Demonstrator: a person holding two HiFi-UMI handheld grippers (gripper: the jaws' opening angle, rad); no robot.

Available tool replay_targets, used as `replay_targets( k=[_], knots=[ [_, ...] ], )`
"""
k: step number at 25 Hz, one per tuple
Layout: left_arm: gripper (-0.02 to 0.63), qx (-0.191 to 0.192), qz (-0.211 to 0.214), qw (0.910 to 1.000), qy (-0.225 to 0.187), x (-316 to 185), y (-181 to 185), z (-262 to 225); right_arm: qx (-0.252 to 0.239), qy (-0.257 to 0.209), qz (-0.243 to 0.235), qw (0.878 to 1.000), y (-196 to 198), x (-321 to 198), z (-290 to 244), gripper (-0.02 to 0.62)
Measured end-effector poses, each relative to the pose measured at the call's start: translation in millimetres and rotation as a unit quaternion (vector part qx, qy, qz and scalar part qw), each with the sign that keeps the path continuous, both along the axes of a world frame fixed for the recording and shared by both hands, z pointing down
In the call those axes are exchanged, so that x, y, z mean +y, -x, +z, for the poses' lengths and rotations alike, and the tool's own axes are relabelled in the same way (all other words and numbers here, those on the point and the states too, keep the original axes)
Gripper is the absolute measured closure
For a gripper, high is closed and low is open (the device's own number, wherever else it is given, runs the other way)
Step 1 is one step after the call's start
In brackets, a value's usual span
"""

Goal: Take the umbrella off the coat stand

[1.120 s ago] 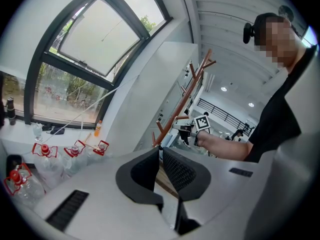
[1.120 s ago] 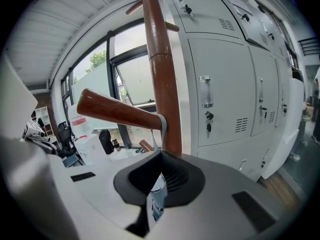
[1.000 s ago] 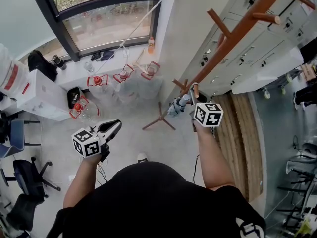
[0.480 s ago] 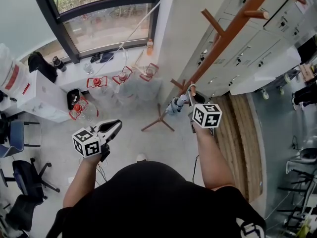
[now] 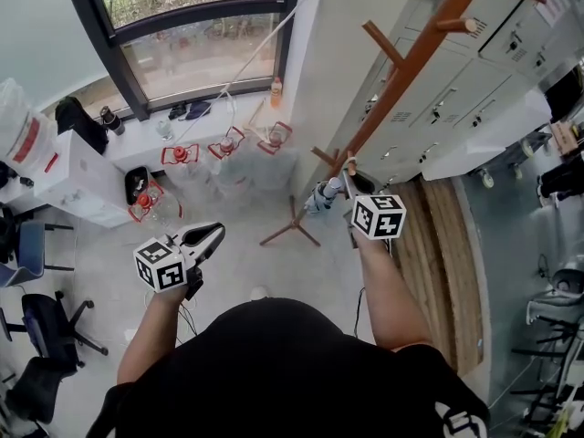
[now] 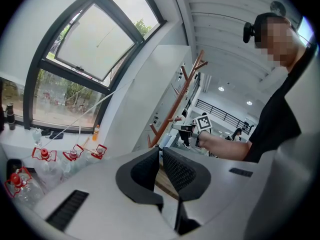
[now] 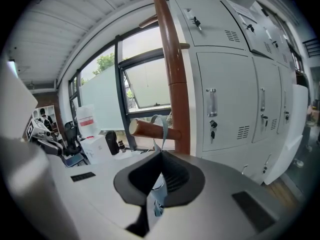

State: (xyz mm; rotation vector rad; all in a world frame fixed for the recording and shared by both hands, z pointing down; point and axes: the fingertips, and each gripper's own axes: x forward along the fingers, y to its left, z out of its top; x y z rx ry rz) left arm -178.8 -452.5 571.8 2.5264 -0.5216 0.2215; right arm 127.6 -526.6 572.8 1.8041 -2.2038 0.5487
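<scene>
The brown wooden coat stand (image 5: 411, 62) leans across the head view from its feet on the floor to the upper right. A folded pale blue umbrella (image 5: 321, 195) hangs by its strap (image 7: 162, 128) from a low peg (image 7: 145, 130). My right gripper (image 5: 345, 184) is at that peg, shut on the umbrella (image 7: 157, 194) just under the strap loop, with the stand's pole (image 7: 172, 69) right behind. My left gripper (image 5: 213, 234) is held out to the left over the floor, well away from the stand. Its jaws are shut with nothing in them (image 6: 160, 152).
Several water jugs with red handles (image 5: 228, 144) stand on the floor below the window. Grey lockers (image 5: 484, 80) line the wall behind the stand, with a wooden strip (image 5: 443, 254) beside them. A white box (image 5: 82, 176) and office chairs (image 5: 46, 327) are at the left.
The right gripper stays shut on the umbrella at the peg, shifted only slightly. The left gripper has not visibly moved. The head view has drifted a little.
</scene>
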Motion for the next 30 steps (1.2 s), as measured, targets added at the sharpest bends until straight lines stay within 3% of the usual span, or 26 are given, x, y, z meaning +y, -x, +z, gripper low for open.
replay_targets(
  k=[30],
  knots=[
    [0.565,-0.004,-0.013,0.9997,-0.021,81,-48,-28,-0.013,-0.019,-0.056,0.998,-5,78,-28,0.581]
  ],
)
